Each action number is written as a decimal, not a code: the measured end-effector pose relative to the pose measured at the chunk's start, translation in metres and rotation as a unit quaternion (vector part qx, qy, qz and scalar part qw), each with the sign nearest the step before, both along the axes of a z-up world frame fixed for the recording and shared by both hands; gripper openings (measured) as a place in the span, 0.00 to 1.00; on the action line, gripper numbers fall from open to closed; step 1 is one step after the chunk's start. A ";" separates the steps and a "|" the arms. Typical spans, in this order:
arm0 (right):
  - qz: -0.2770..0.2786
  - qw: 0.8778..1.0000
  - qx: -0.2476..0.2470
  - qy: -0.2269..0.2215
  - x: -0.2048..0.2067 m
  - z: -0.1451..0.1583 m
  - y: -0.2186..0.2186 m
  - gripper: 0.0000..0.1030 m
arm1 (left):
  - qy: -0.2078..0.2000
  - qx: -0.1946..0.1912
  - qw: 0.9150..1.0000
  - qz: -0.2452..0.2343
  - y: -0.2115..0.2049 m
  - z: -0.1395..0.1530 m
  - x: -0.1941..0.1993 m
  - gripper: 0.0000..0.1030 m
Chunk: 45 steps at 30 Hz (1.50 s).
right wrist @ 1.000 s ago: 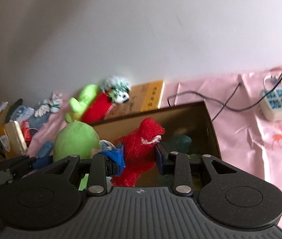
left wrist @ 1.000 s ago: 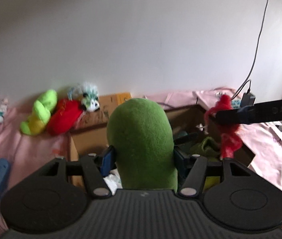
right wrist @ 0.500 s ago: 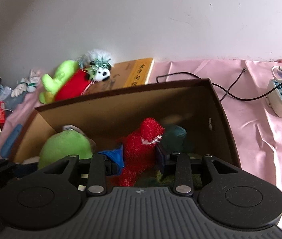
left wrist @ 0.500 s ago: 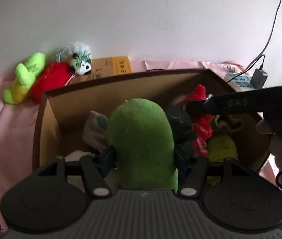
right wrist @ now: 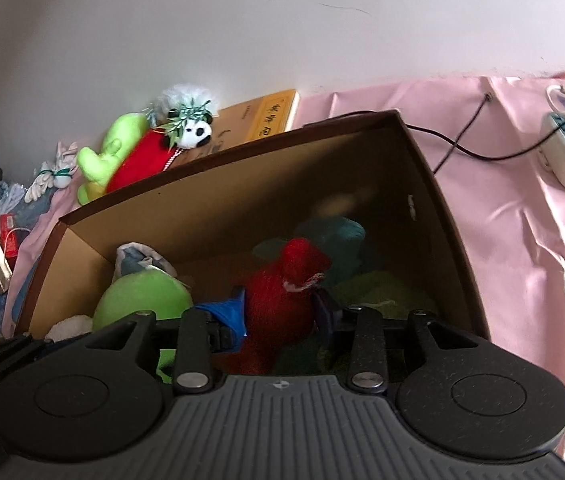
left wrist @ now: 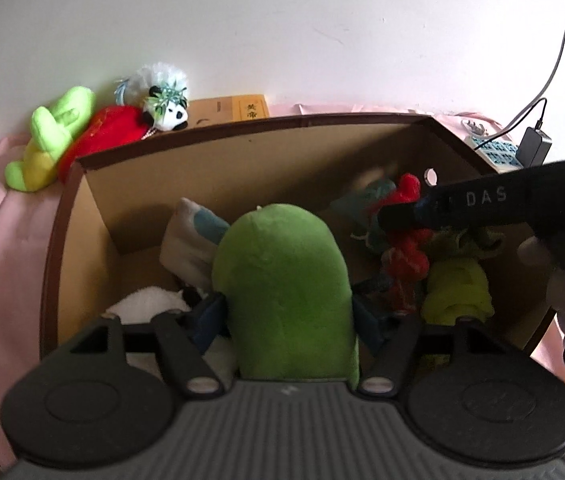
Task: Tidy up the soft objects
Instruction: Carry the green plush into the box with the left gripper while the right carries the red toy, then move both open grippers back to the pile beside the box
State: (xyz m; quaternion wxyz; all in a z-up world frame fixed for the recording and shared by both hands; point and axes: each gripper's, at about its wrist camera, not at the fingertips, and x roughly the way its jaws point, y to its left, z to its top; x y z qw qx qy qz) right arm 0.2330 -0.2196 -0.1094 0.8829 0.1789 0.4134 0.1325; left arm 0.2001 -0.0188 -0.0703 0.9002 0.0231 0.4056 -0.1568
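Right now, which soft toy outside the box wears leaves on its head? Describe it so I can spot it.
Behind the far wall of the cardboard box, a row of toys lies against the white wall. The small panda rests on the red plush, the only black-and-white one, with green leaves on its head.

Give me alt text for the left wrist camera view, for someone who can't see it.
The left gripper holds a green plush over an open cardboard box already holding soft toys. At right, the right gripper lowers a red toy into the box; more toys lie behind it by the wall.
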 end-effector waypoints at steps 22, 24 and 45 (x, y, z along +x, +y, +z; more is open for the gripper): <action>-0.026 0.997 -0.014 -0.065 -0.033 0.036 -0.006 0.23 | -0.021 -0.051 0.998 0.035 0.018 0.041 -0.035 0.70; -0.030 0.997 0.060 -0.043 -0.035 0.035 -0.018 0.23 | -0.021 -0.055 0.998 0.038 0.019 0.045 -0.039 0.70; -0.070 0.983 0.125 -0.117 -0.144 0.076 -0.023 0.23 | -0.053 0.035 0.996 0.055 0.006 0.077 -0.094 0.76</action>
